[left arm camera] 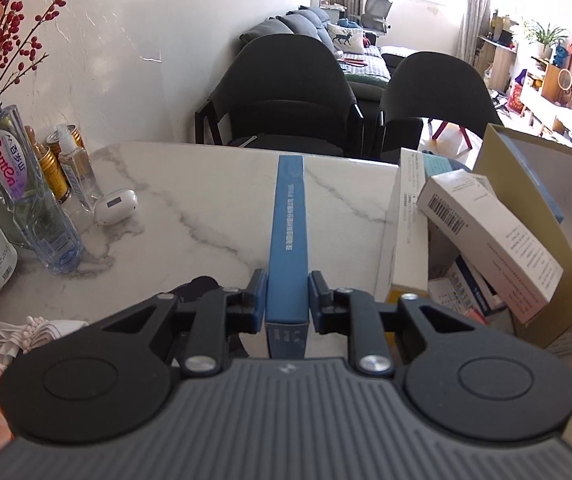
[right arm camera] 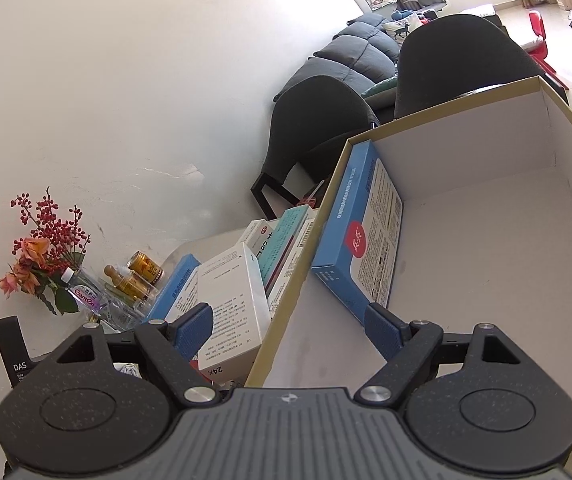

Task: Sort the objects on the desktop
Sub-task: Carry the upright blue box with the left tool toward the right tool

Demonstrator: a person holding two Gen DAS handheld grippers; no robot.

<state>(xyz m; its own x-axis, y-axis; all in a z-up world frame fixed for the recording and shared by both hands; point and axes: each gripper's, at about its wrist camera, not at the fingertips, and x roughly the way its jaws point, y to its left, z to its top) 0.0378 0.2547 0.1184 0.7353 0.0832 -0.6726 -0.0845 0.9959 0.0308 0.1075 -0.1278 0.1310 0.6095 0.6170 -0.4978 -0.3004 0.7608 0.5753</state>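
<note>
Left gripper (left arm camera: 287,294) is clamped on a long blue box (left arm camera: 288,240), held edge-up between both blue pads, the box sticking straight forward over the white marble table (left arm camera: 189,200). Just right of it a gold cardboard box (left arm camera: 546,216) with white inside sits open, with a white box with barcode (left arm camera: 486,236) leaning tilted against its left wall and another tall white box (left arm camera: 410,232) standing upright just beside that. More small packs are jammed low between them, too cluttered to tell apart. At the far left of the table: a clear water bottle (left arm camera: 17,184) with pink label, gold-capped small bottles (left arm camera: 55,168), a white oval case (left arm camera: 115,206) lying flat, red berry branches (left arm camera: 9,32) behind. 2 dark chairs (left arm camera: 286,92) stand past the table's far edge. Right gripper (right arm camera: 288,330) is spread wide, holding nothing, hovering over the gold box's left wall (right arm camera: 306,280), 1 finger on each side of it. In the right wrist view the gold box interior is mostly bare, with 1 flat blue-and-white box (right arm camera: 366,236) standing on edge against the inner left wall. Outside that wall a heap of medicine boxes (right arm camera: 237,292) is piled, white one on top, teal one behind. The flower bunch (right arm camera: 41,248) and a gold can (right arm camera: 145,268) sit farther left.
</note>
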